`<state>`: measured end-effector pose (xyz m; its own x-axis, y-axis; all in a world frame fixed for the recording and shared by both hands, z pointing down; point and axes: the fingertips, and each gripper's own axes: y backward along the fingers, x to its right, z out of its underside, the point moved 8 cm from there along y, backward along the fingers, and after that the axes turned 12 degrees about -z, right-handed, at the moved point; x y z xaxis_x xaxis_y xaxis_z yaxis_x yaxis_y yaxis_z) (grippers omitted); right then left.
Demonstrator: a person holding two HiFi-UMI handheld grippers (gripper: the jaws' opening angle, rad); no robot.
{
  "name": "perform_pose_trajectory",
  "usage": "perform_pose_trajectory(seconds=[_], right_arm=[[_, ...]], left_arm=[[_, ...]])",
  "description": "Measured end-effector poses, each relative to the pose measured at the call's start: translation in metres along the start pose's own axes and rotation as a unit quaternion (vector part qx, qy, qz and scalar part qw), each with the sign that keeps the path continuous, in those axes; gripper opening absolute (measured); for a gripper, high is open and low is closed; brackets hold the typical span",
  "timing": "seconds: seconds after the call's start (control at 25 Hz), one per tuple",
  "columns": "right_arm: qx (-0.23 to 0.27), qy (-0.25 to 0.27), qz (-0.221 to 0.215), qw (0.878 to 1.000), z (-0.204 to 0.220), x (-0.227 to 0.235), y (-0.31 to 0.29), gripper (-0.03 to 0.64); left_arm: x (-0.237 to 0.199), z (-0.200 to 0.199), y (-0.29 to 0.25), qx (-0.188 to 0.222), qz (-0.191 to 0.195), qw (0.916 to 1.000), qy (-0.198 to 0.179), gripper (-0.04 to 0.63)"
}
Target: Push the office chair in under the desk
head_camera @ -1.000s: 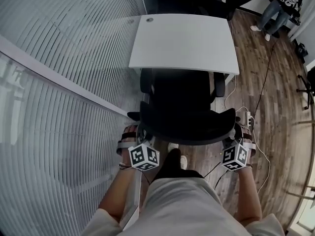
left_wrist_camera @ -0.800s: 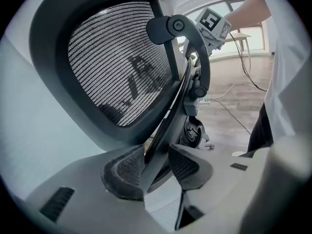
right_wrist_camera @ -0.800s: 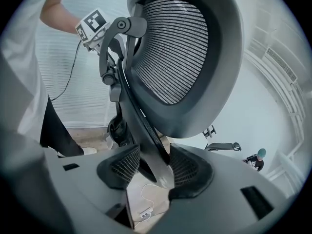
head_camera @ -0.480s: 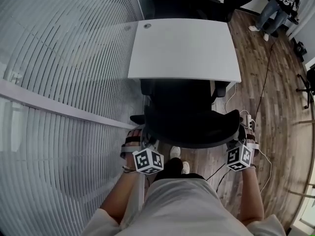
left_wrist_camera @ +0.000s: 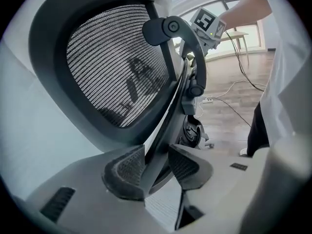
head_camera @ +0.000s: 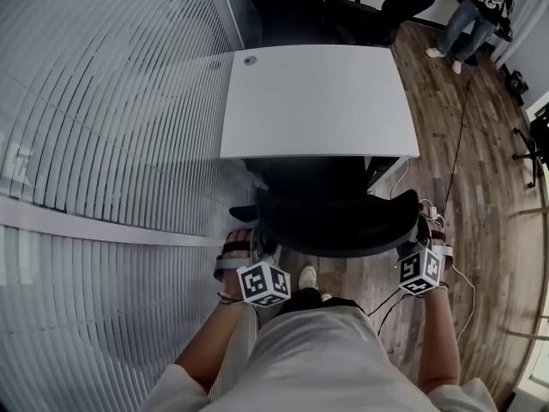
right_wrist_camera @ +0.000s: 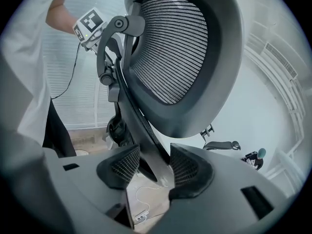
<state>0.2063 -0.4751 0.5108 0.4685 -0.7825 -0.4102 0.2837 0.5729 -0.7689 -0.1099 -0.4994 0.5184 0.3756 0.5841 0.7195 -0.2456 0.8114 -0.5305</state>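
Note:
The black office chair (head_camera: 330,217) stands at the near edge of the white desk (head_camera: 317,101), its seat and armrests mostly under the desktop. My left gripper (head_camera: 256,249) holds the left rim of the backrest and my right gripper (head_camera: 422,237) holds the right rim. In the left gripper view the mesh backrest (left_wrist_camera: 114,67) rises ahead, and my left gripper (left_wrist_camera: 156,162) has its pads closed on the black frame rim. In the right gripper view my right gripper (right_wrist_camera: 155,167) clamps the opposite rim of the backrest (right_wrist_camera: 170,52).
A glass wall with blinds (head_camera: 103,144) runs along the left. More black chairs (head_camera: 292,3) stand behind the desk. A person (head_camera: 480,7) stands at the far right. A power strip and cables (head_camera: 426,209) lie on the wooden floor by the chair's right side.
The chair has rolled forward, further under the desk, so its armrests and seat are now mostly covered. Both grippers moved forward with the backrest, still gripping it.

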Motion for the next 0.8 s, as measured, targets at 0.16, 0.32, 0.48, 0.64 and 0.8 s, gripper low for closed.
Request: perform_pose_trajectory(seconds=[0.16,0.32,0.48,0.64,0.8], right_arm=[[0.000,-0.003,0.004,1.000,-0.005,0.010,-0.005,0.204],[-0.001,-0.004,0.005,1.000,-0.009,0.018,-0.010,0.204],[-0.002,-0.002,0.006,1.000,-0.012,0.030,-0.017,0.204],[0.000,-0.005,0.009,1.000,-0.008,0.035,-0.019,0.204],[0.001,-0.003,0.008,1.000,-0.006,0.042,-0.019,0.204]], left_arm=[[-0.009,-0.002,-0.009,0.004,-0.002,1.0000,-0.003,0.167],[-0.017,-0.002,-0.018,0.004,-0.002,1.0000,-0.004,0.167],[-0.025,-0.004,-0.030,0.003,-0.003,1.0000,-0.004,0.167],[-0.025,-0.009,-0.035,0.000,-0.007,1.0000,-0.005,0.167],[-0.028,-0.015,-0.038,-0.003,-0.011,0.9999,-0.003,0.169]])
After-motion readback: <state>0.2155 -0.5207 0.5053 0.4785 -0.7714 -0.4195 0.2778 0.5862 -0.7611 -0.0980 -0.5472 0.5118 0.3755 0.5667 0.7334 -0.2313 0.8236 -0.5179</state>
